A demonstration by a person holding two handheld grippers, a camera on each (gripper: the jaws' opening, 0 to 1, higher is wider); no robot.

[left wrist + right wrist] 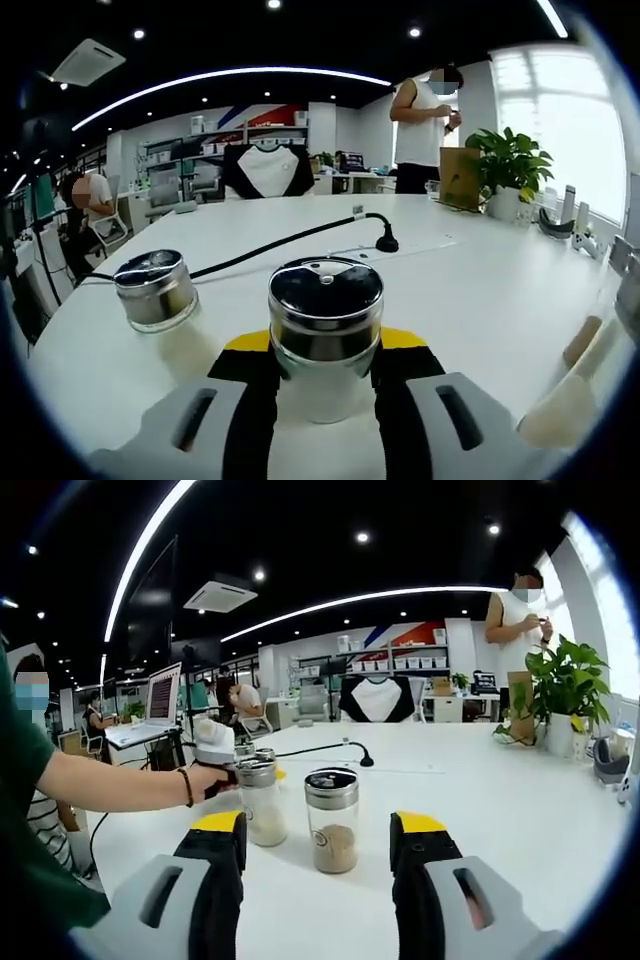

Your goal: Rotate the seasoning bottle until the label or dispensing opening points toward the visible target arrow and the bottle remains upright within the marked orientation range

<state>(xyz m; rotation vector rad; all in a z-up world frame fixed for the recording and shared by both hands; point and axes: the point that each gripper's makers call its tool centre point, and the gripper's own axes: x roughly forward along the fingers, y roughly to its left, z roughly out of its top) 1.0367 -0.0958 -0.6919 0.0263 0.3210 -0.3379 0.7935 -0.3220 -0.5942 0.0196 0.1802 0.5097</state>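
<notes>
In your left gripper view, your left hand-held gripper is clamped on a clear glass seasoning bottle with a shiny metal cap, which stands upright on the white round surface between the black-and-yellow jaws. Just to its left, apart from it, stands a second glass bottle with a metal lid. Behind both, a black cable with a plug crosses the surface. Farther back sit a brown paper bag and a green potted plant, with a standing person in a white top beyond.

In your right gripper view, your right hand-held gripper hangs wide apart, holding nothing. A glass bottle with brownish powder stands upright ahead, between the jaw tips but clear of both. Just to its left is the bottle with white contents, gripped by the other hand-held gripper, which your hand holds. A laptop is open at far left
</notes>
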